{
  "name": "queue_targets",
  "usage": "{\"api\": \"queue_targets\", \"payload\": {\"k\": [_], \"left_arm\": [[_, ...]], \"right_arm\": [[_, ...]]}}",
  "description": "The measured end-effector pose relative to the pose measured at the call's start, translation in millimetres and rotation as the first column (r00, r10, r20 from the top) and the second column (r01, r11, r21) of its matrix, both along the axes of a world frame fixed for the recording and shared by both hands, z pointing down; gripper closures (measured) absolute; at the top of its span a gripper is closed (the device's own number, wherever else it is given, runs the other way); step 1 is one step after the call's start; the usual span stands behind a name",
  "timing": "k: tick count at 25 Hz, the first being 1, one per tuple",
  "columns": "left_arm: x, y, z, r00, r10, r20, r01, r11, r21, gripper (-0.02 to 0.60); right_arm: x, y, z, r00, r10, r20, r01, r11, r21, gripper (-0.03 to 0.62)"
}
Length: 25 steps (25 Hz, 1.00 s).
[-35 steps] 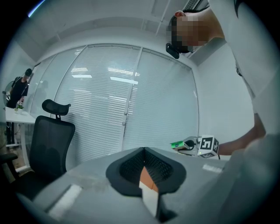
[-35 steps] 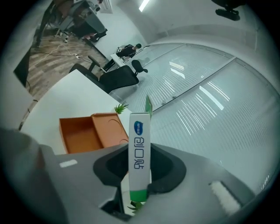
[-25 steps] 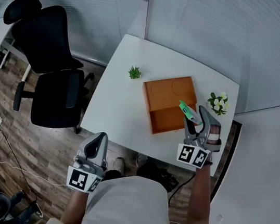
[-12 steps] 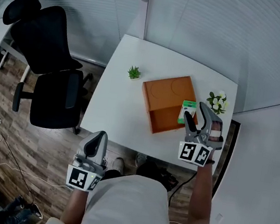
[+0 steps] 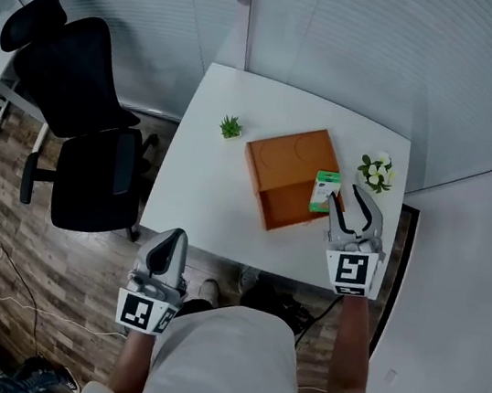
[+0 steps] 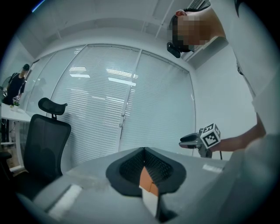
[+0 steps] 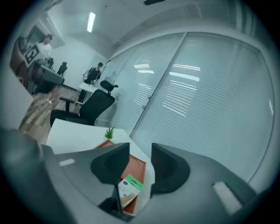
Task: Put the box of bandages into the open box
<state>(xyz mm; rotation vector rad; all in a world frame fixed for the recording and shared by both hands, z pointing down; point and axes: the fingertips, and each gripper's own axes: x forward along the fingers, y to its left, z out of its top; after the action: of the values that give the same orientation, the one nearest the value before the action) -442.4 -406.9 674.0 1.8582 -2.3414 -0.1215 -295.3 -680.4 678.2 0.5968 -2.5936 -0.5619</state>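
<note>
The orange open box [image 5: 288,177] lies on the white table [image 5: 200,193], lid folded out flat. The green-and-white box of bandages [image 5: 325,192] rests inside it against the right side, free of any grip. My right gripper [image 5: 349,201] hovers just right of and behind it, its jaws apart and closing with nothing between them. In the right gripper view the bandage box [image 7: 130,188] shows below the jaws, on the orange box [image 7: 136,167]. My left gripper [image 5: 163,261] hangs off the table's near left edge, jaws [image 6: 144,151] shut and empty.
A small green plant [image 5: 230,126] stands left of the orange box and a pot of white flowers [image 5: 378,172] at the table's right rim. A black office chair [image 5: 78,114] stands on the wooden floor to the left. Glass walls with blinds lie behind.
The right gripper carried the bandage box over the orange box, let it go inside, and has drawn back toward the near edge. The left gripper stayed put.
</note>
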Motion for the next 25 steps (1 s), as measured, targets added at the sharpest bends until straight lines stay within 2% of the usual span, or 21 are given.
{"api": "queue_targets", "payload": {"k": [1, 4, 7, 18, 25], "left_arm": [[1, 1, -1, 1.000, 0.004, 0.002, -0.004, 1.000, 0.002, 0.576], [2, 2, -3, 1.000, 0.016, 0.008, -0.016, 1.000, 0.008, 0.575], [2, 2, -5, 0.999, 0.029, 0.013, -0.029, 0.999, 0.018, 0.575], [10, 7, -12, 0.995, 0.088, 0.047, -0.090, 0.995, 0.044, 0.575], [20, 24, -20, 0.991, 0.116, 0.068, -0.120, 0.991, 0.065, 0.575]], "right_arm": [[4, 5, -3, 0.999, 0.002, 0.040, 0.000, 0.999, -0.049, 0.462], [20, 20, -12, 0.984, 0.035, 0.176, 0.002, 0.978, -0.209, 0.562], [37, 38, -18, 0.962, 0.086, 0.260, -0.001, 0.950, -0.312, 0.591], [96, 93, -37, 0.925, 0.206, 0.318, -0.086, 0.931, -0.354, 0.591], [123, 131, -55, 0.917, 0.227, 0.328, -0.122, 0.943, -0.309, 0.591]]}}
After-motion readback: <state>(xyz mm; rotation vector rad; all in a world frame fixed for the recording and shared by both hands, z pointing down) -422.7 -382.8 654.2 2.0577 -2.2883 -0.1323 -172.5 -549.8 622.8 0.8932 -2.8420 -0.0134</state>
